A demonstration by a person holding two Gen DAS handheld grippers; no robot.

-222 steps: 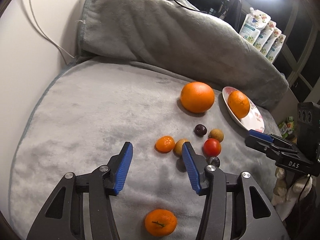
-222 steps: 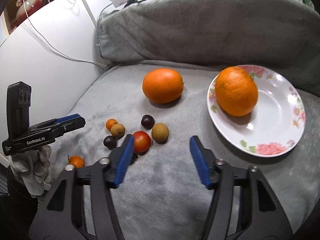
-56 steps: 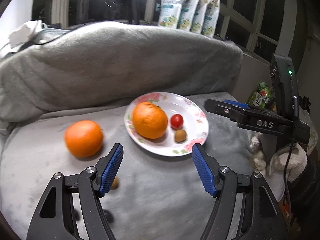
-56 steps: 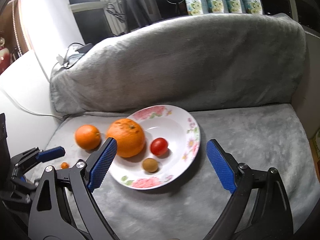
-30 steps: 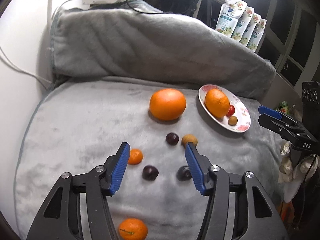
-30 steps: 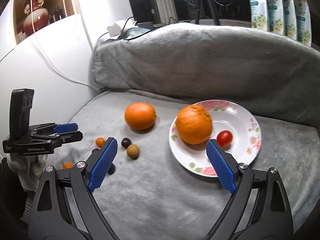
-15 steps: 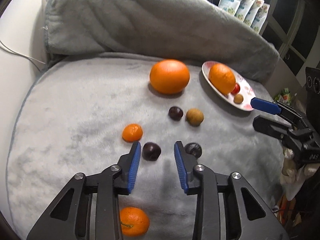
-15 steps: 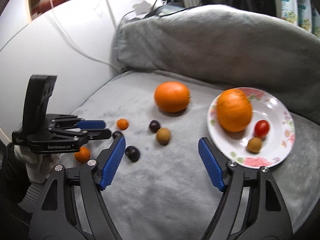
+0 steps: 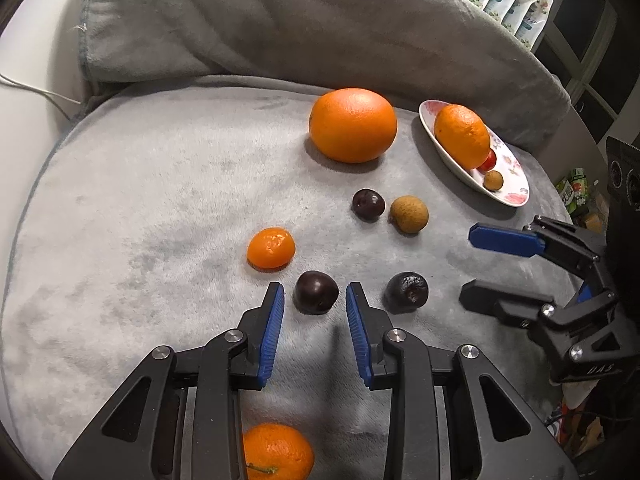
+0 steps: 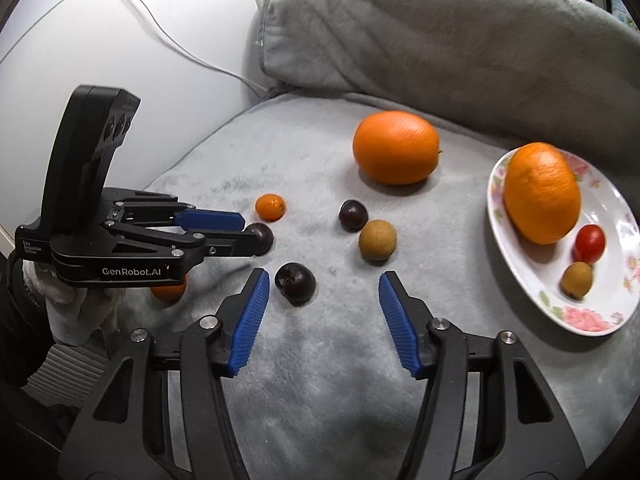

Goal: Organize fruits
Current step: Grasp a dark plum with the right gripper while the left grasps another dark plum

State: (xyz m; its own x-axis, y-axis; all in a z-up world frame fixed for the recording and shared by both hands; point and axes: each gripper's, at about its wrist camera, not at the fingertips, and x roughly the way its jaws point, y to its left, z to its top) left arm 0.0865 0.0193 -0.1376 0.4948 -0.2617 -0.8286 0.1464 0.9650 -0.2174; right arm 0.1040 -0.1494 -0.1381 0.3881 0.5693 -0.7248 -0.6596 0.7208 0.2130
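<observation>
- Left wrist view: since a second ago the left tongs [image 9: 314, 306] have narrowed and dropped to straddle a dark plum [image 9: 316, 291] on the grey blanket [image 9: 160, 200]; pads flank it with slim gaps, not yet pressing.
- Right wrist view: right tongs [image 10: 324, 284] came across from the plate [image 10: 600, 320], jaws closing on nothing; a second plum [image 10: 295, 281] sits just inside the left pad, probably its target.

Left gripper [image 9: 314, 300] is seen narrowed around a dark plum [image 9: 316, 297], pads not touching it. Wrinkled dark fruit [image 9: 407, 292] lies just right; small mandarin [image 9: 271, 248] up-left. Right gripper [image 9: 468, 268] enters at right, jaws closing on nothing. Plate [image 9: 508, 196] sits far right.
</observation>
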